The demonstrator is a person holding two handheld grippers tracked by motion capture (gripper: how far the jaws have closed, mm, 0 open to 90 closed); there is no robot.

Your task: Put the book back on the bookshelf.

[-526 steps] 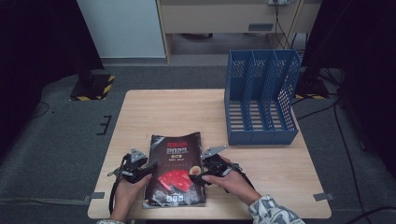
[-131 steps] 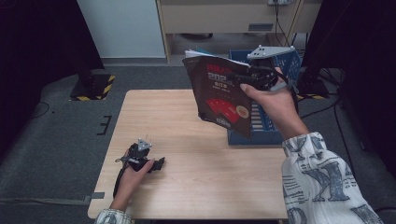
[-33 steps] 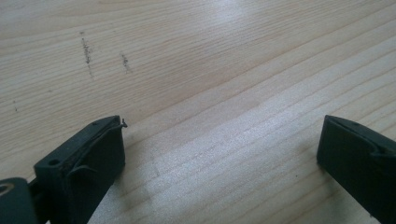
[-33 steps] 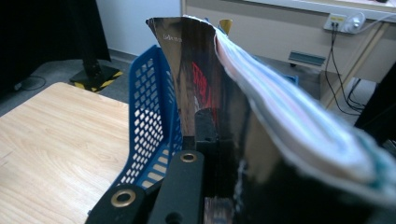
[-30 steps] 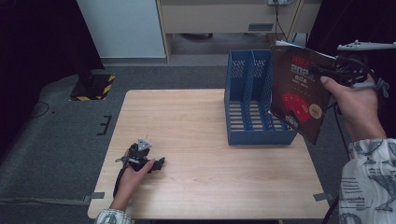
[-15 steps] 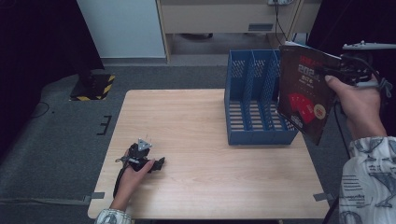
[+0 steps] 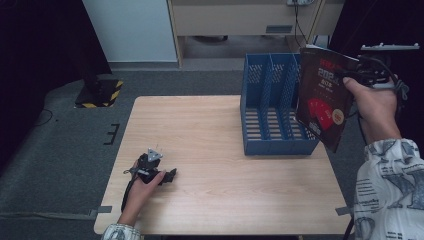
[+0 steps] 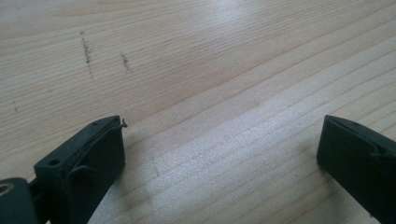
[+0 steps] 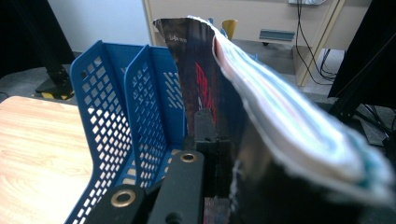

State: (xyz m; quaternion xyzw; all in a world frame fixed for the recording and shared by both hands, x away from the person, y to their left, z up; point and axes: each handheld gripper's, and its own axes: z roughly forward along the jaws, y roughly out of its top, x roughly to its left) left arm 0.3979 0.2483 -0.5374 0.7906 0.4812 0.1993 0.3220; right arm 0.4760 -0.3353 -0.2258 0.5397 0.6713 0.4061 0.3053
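A dark-covered magazine (image 7: 322,100) with red print hangs upright in the air, at the right end of the blue file holder (image 7: 270,115). My right gripper (image 7: 351,75) is shut on its upper edge, high above the table's right side. In the right gripper view the magazine (image 9: 210,88) bends to the right between the jaws of my right gripper (image 9: 219,135), and the blue file holder (image 9: 121,116) stands just to its left. My left gripper (image 7: 171,175) rests on the table (image 7: 210,140) at the front left. In the left gripper view, my left gripper (image 8: 219,149) is open over bare wood.
The file holder has three slots with perforated dividers and stands at the table's back right. Beyond the table are a grey floor, a white panel (image 7: 130,30) and a wooden cabinet (image 7: 240,17). Cables (image 9: 308,42) hang by a dark stand at the right.
The right hand has carried the magazine rightwards and a little down, past the file holder's right end, and turned it more edge-on. The left gripper has stayed put on the table.
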